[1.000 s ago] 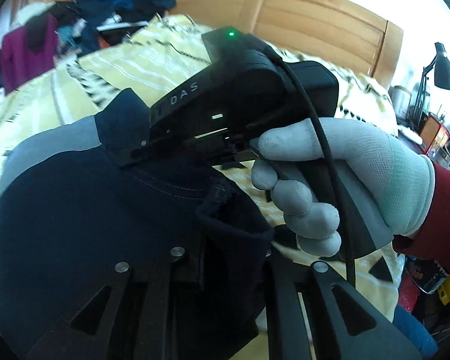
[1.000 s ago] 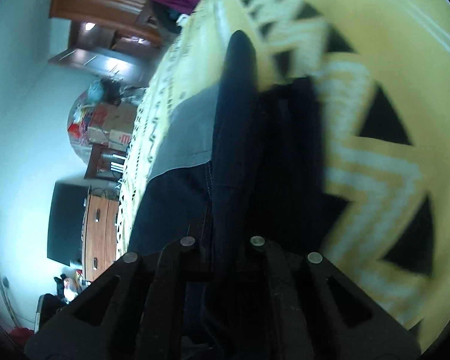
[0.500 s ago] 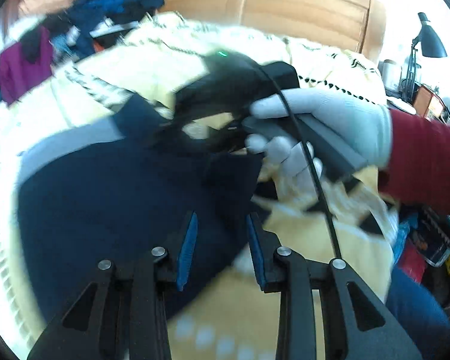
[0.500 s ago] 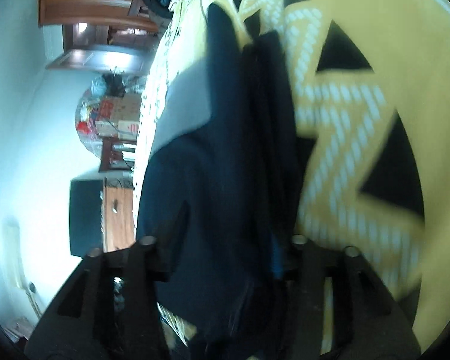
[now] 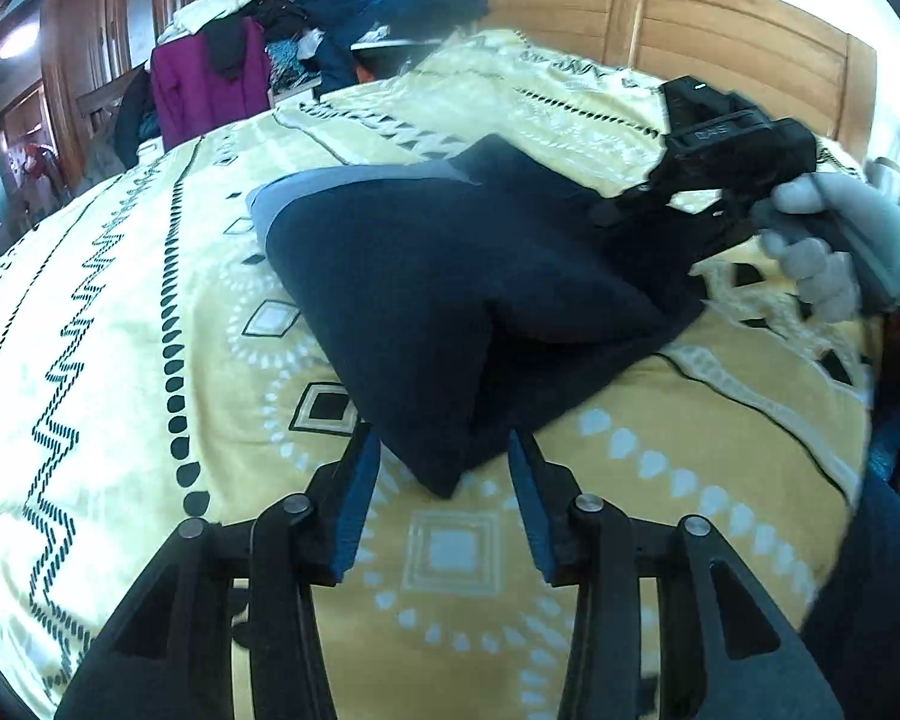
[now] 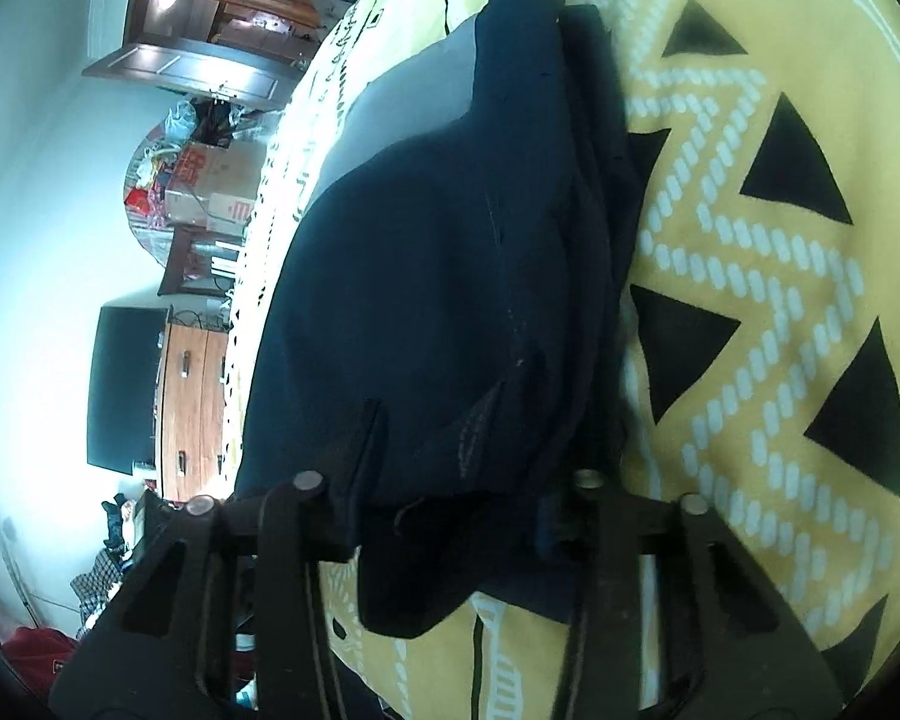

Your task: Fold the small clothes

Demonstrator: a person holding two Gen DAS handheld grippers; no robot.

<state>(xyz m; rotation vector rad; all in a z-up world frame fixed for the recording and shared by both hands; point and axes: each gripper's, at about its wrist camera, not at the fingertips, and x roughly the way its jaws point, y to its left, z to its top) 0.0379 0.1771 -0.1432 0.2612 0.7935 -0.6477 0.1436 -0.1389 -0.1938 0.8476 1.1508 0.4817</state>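
On the yellow patterned bedspread (image 5: 120, 312) lies the dark navy garment with a grey band (image 5: 450, 276), doubled over into a thick wedge whose near corner points between the left gripper (image 5: 444, 498) and its blue-padded fingers (image 5: 354, 480). Those fingers stand spread, touching nothing, which suggests the fold on this side is laid down. The right gripper (image 6: 450, 480), held by a white-gloved hand (image 5: 840, 252) at the far edge, has its fingers wide apart with cloth lying loose between them, not pinched. Beyond, a wooden headboard (image 5: 720, 30) and a heap of clothes (image 5: 330, 6) sit well apart from the work.
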